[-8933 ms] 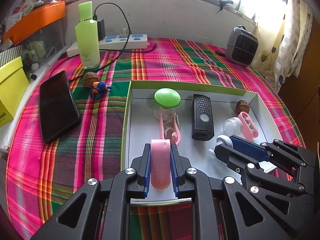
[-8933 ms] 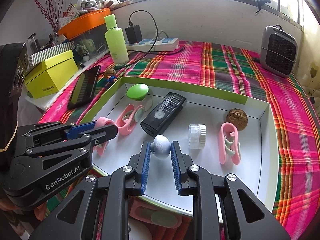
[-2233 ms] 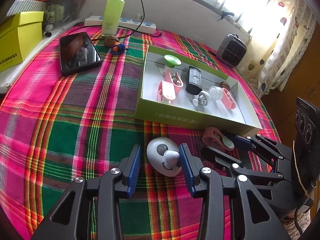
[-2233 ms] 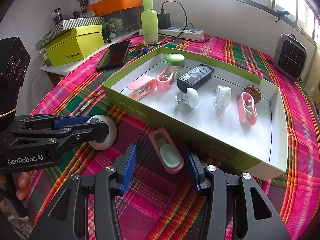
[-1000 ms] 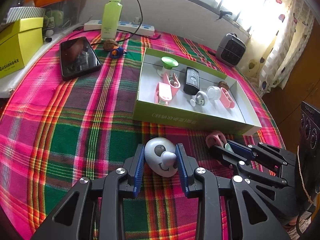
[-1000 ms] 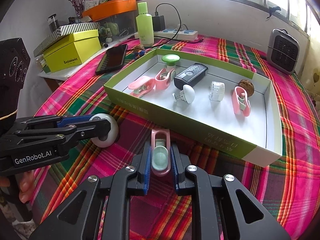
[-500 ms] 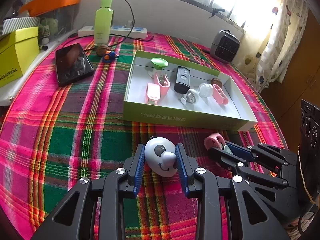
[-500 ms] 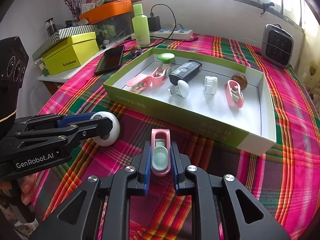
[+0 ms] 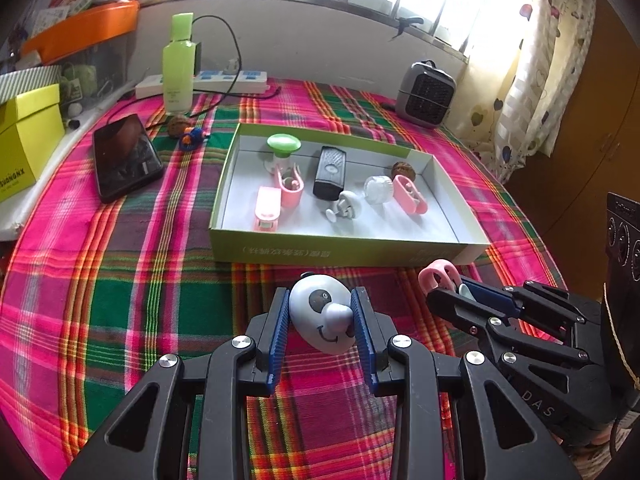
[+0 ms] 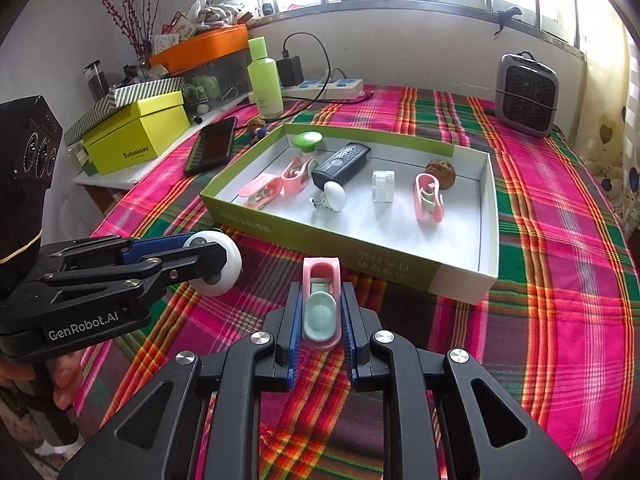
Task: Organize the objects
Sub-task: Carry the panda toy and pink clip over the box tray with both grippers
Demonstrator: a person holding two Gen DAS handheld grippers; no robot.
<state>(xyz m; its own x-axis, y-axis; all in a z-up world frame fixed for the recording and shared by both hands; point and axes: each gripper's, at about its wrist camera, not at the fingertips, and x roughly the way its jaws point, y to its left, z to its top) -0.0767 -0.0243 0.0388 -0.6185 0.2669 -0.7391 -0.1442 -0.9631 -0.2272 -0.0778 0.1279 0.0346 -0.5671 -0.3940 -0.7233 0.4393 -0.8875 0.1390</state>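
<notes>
- The left tongs [image 9: 322, 322] clench a smooth white egg-shaped toy [image 9: 325, 312] with a printed panda face and a rounded nub; its ribbed blue pads [image 9: 279, 330] press on both sides of it, above the plaid cloth near the worktop's front edge.
- The right tongs [image 10: 320, 318] grasp a glossy pink oblong clip [image 10: 320, 300] with a pale mint oval insert, also held near the front edge, just short of the box.
- The shallow cardboard box [image 10: 352, 254], green outside and white inside, sits mid-worktop and holds similar pink clips, a black ridged rectangular device, a clear ribbed cap, a white knob, a green-capped piece and a wrinkled walnut.
- The woven cloth [image 9: 120, 280] is pink, green and orange plaid.
- A glossy black phone [image 9: 124, 156] lies flat toward the left edge.
</notes>
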